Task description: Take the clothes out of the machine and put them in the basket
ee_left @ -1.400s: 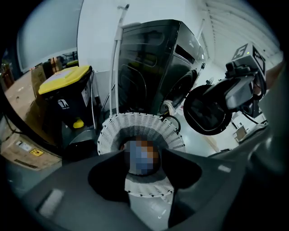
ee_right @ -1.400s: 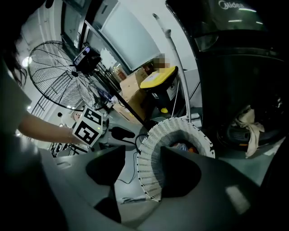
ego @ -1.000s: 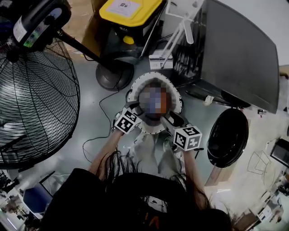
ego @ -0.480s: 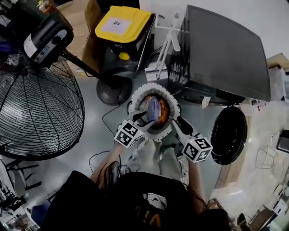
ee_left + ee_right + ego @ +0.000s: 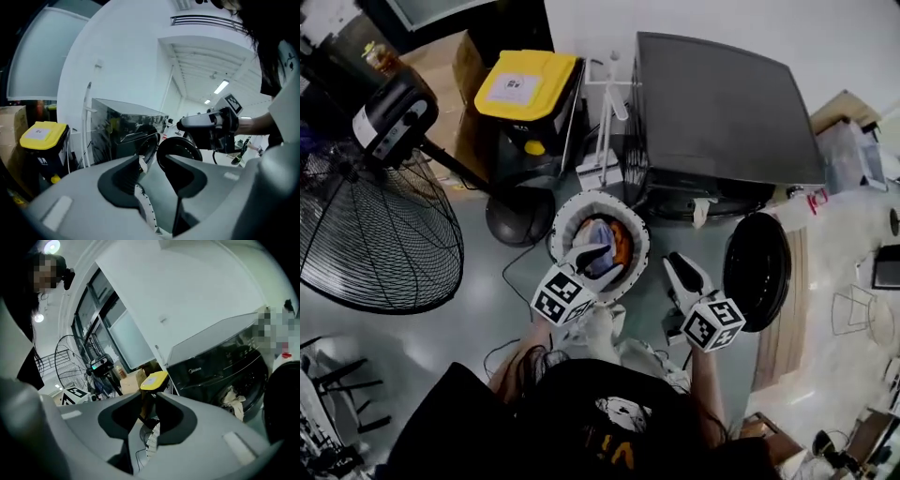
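The left tongs (image 5: 596,255), jaws apart and empty, hang over the basket (image 5: 567,211) holding clothes (image 5: 602,236), while the right tongs (image 5: 680,267), jaws just closing to a narrow empty gap, stand nearer the pale cloth (image 5: 703,211) lying ahead and to their right in the mouth of the machine (image 5: 722,112).

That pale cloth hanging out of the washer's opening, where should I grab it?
Probably pinch the bunched fold of the pale cloth where it droops at the opening's lower rim, coming straight in from the front. The door is swung aside, so that loose end is exposed.
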Motion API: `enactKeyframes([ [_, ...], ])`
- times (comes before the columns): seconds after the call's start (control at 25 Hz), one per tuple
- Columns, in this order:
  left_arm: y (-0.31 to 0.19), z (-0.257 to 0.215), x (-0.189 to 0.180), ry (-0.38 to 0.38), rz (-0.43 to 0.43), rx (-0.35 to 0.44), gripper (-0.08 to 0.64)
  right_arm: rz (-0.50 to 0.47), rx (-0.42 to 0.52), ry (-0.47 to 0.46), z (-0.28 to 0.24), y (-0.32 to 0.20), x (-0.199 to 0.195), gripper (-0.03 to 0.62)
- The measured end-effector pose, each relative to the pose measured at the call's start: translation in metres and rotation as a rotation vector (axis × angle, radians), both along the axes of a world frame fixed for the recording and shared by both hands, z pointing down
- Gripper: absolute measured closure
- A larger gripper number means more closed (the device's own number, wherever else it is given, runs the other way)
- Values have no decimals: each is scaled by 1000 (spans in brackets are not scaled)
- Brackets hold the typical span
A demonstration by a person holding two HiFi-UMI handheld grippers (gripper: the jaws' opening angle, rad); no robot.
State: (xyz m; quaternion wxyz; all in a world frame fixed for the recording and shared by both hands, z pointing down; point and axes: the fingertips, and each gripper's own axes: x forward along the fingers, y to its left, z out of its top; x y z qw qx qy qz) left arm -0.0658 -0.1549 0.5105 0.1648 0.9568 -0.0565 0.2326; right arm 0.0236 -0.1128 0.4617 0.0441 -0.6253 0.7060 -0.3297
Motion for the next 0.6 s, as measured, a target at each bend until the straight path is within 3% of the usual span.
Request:
enactKeyframes([
  [0.32,57,-51,31,76,100,67,449,135,77,25,-36,73,29,522],
  [0.6,123,-86,46,112,130,76,453,198,123,34,-57,136,38,529],
])
